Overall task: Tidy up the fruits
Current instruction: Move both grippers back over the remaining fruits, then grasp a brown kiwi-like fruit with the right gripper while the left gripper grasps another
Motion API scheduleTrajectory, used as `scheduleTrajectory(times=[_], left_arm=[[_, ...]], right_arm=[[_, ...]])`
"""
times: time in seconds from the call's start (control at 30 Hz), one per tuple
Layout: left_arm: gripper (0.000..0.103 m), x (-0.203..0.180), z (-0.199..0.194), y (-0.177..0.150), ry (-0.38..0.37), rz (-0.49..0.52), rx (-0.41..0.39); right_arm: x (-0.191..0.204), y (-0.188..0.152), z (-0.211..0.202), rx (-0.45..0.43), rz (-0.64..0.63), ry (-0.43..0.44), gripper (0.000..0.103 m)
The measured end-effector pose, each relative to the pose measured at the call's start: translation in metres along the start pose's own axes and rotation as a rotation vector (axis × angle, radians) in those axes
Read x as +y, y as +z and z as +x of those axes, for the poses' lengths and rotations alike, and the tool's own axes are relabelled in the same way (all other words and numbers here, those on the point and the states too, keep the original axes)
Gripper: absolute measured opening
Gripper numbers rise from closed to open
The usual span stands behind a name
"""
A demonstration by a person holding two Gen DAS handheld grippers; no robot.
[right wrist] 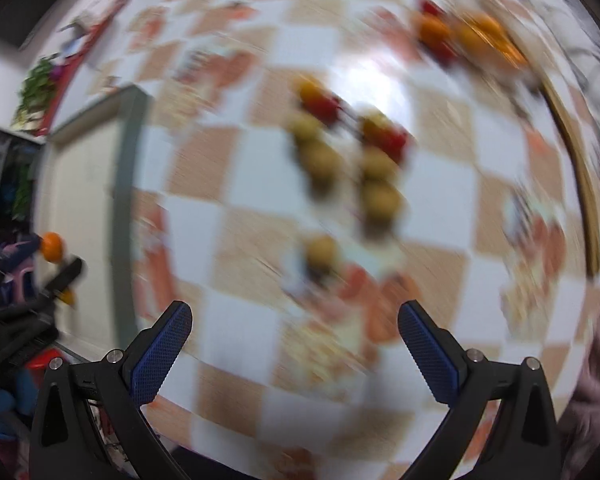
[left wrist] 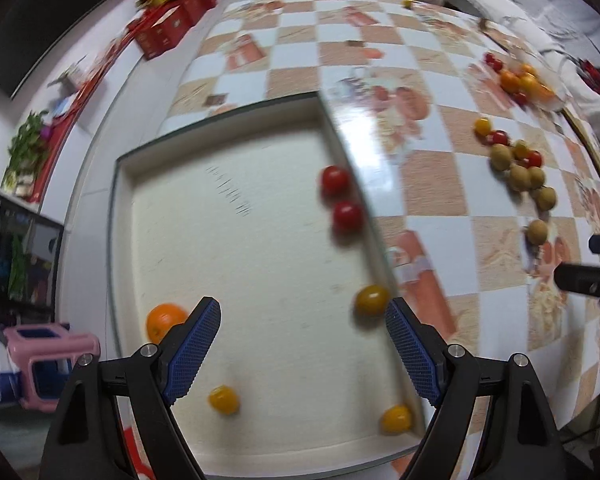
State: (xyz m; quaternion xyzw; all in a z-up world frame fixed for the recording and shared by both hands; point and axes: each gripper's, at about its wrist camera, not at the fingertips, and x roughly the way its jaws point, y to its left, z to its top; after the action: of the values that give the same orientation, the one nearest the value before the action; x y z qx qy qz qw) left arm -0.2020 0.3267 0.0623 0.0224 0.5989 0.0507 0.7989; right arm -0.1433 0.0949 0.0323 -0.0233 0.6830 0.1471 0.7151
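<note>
A shallow cream tray [left wrist: 132,176] lies on the checkered table. In it are two red tomatoes [left wrist: 335,181], an orange [left wrist: 164,322] and three yellow tomatoes [left wrist: 371,300]. My left gripper [left wrist: 302,346] is open and empty above the tray's near part. A loose pile of olive-green, red and yellow fruits [left wrist: 520,166] lies on the table to the right. My right gripper [right wrist: 295,342] is open and empty, short of that pile [right wrist: 320,160]; this view is blurred. The tray also shows at its left [right wrist: 84,184].
A clear bowl [left wrist: 556,92] with orange and red fruits stands at the far right of the table [left wrist: 300,60]. Red boxes [left wrist: 168,24] and clutter line the far edge. A pink stool [left wrist: 48,364] stands on the floor at the left.
</note>
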Motion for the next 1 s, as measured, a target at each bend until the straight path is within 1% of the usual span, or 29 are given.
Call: scheduleTrajectory(times=[0.07,0.13,0.23,0.37,0.5,0.63,0.67,0.7,0.73,0.8,0.87,0.9,1.0], left_arm=[[0.086,-0.015,-0.002,0.005,-0.015,0.034,-0.005],[0.086,-0.029,-0.003,0.011,-0.027,0.062,-0.006],[0.086,-0.051,-0.003,0.02,-0.046,0.099,-0.003],[0.086,-0.079,-0.001,0.024,-0.062,0.154,0.001],[0.086,-0.103,-0.001,0.021,-0.073,0.192,-0.007],[0.086,-0.118,0.0,0.017,-0.094,0.169,-0.022],[0.086,-0.12,0.0,0.015,-0.099,0.156,-0.024],[0.086,-0.123,0.001,0.015,-0.101,0.144,-0.023],[0.086,-0.125,0.003,0.014,-0.103,0.132,-0.019],[0.086,-0.129,0.005,0.01,-0.103,0.116,-0.011],[0.086,-0.133,0.008,0.008,-0.105,0.105,-0.004],[0.086,-0.134,0.009,0.008,-0.105,0.102,-0.004],[0.086,-0.139,0.013,0.009,-0.107,0.088,-0.003]], right_arm=[[-0.02,-0.013,0.005,0.017,0.04,-0.036,0.103],[-0.036,-0.022,0.007,0.028,0.08,-0.055,0.103],[-0.057,-0.032,0.008,0.034,0.13,-0.052,0.103],[-0.073,-0.035,0.004,0.015,0.156,-0.05,0.103],[-0.083,-0.024,-0.001,-0.024,0.17,-0.019,0.103],[-0.085,-0.002,-0.003,-0.062,0.157,0.03,0.101],[-0.084,0.003,-0.003,-0.069,0.153,0.04,0.099],[-0.083,0.008,-0.002,-0.076,0.147,0.053,0.093],[-0.081,0.012,-0.001,-0.077,0.139,0.064,0.09],[-0.074,0.02,0.005,-0.074,0.124,0.08,0.074],[-0.067,0.028,0.01,-0.065,0.098,0.094,0.065],[-0.064,0.029,0.013,-0.064,0.083,0.098,0.061],[-0.058,0.035,0.019,-0.063,0.049,0.103,0.056]])
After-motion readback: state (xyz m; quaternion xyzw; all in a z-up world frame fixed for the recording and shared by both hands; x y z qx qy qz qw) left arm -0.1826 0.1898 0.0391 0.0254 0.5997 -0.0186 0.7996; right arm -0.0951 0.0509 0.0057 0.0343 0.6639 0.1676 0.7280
